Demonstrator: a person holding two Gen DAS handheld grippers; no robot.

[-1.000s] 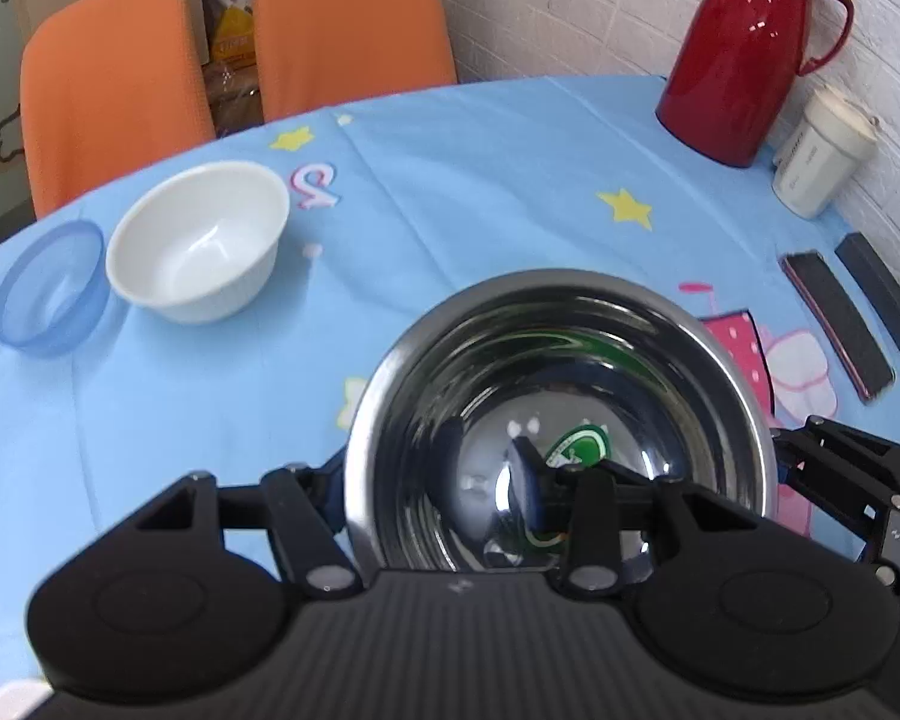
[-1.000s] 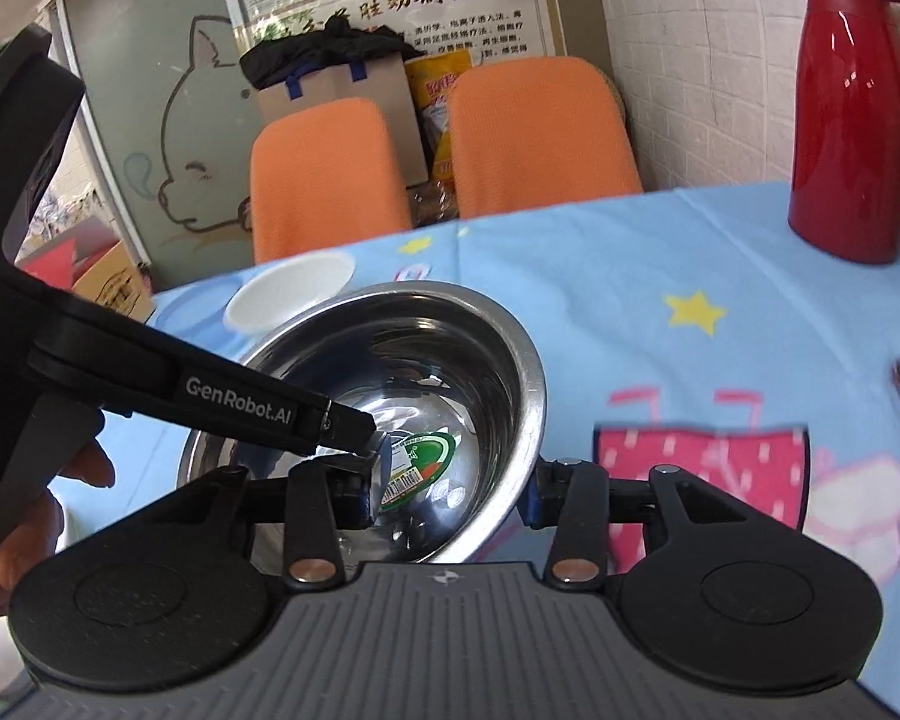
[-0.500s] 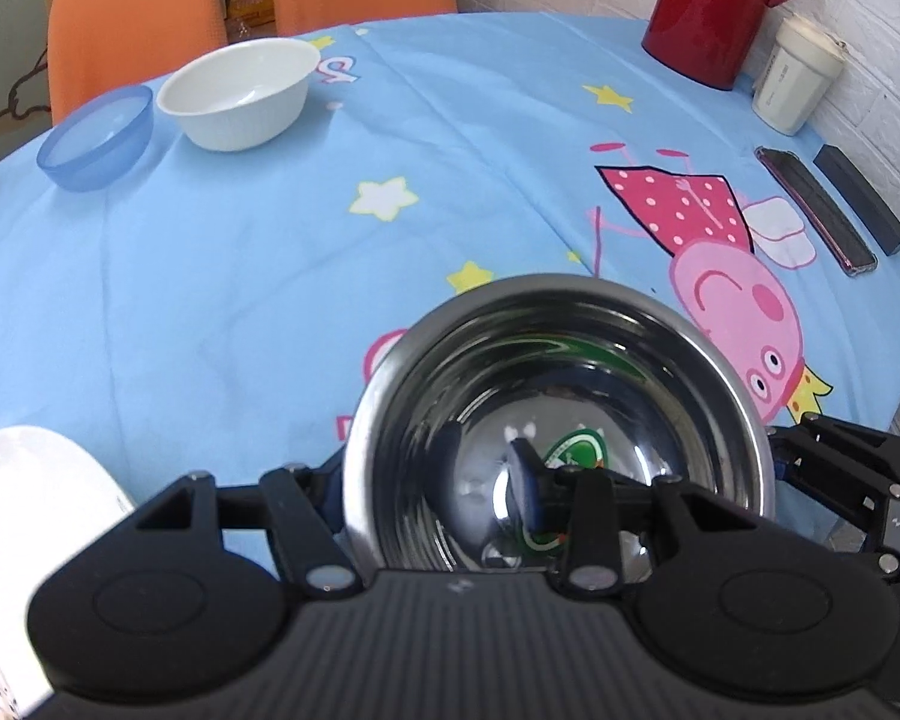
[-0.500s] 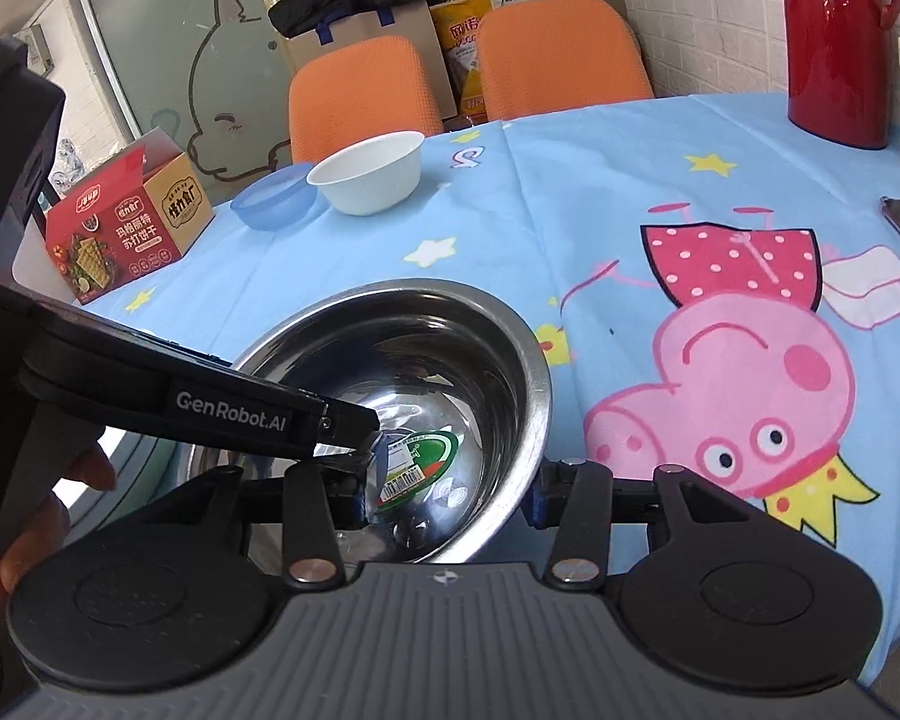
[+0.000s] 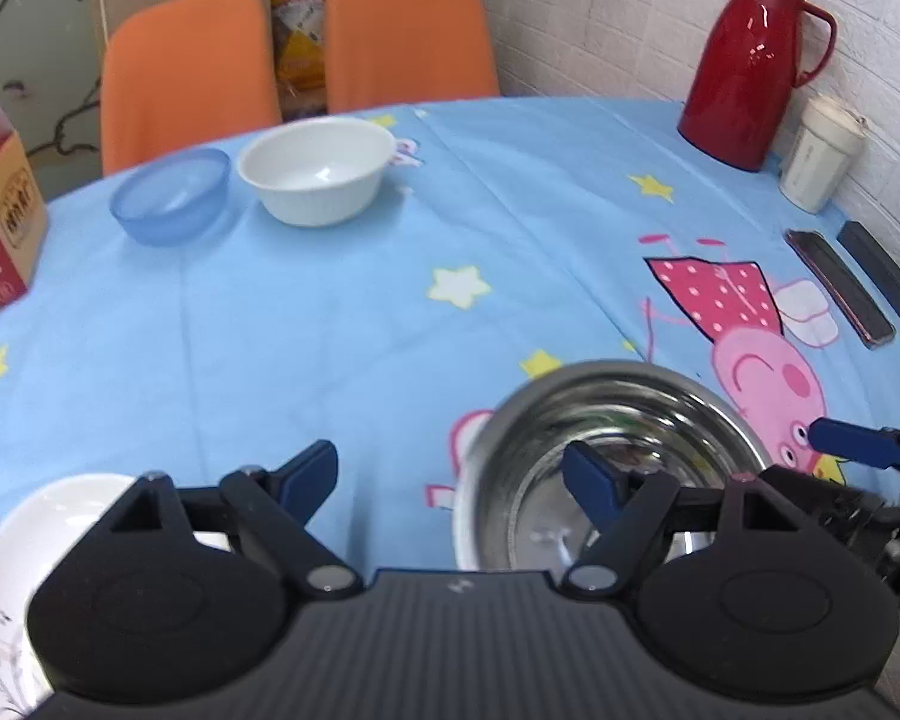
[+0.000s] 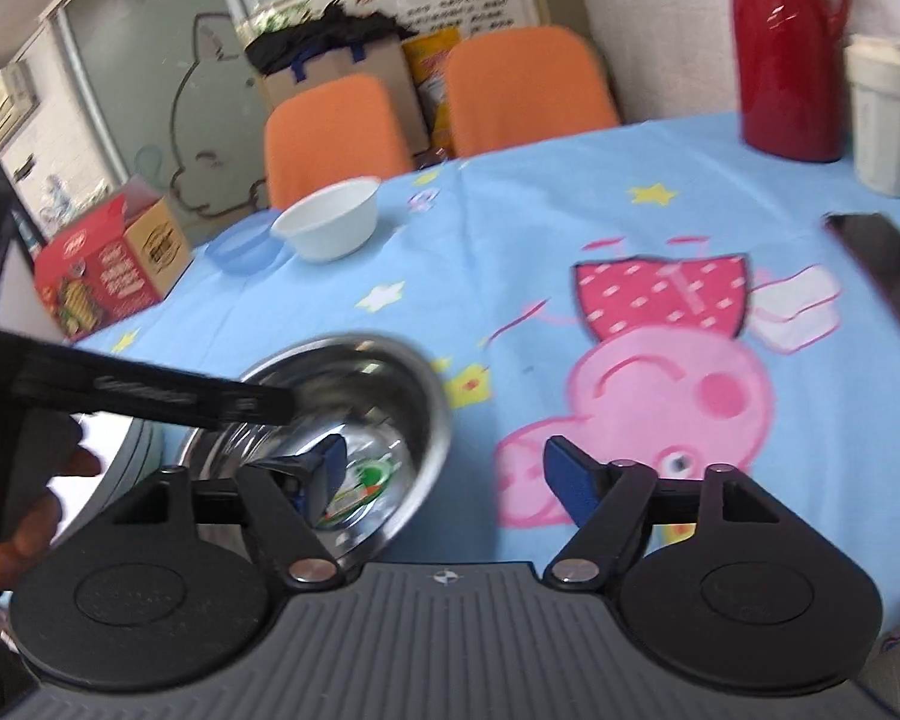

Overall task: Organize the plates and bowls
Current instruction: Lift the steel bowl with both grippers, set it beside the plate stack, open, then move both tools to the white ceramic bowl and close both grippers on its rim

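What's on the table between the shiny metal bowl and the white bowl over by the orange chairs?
Nothing: between the steel bowl and the white bowl lies only bare blue tablecloth with printed stars, clearest in the left wrist view.

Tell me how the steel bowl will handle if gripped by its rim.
The steel bowl looks thin-walled, so probably light and stiff. Its polished, mirror-like wall may slip between pads. The rounded bottom suggests it could rock or tip if pushed on the tablecloth.

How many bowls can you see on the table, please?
3: a steel bowl near the front edge, a white bowl at the far side, and a blue bowl just left of it.
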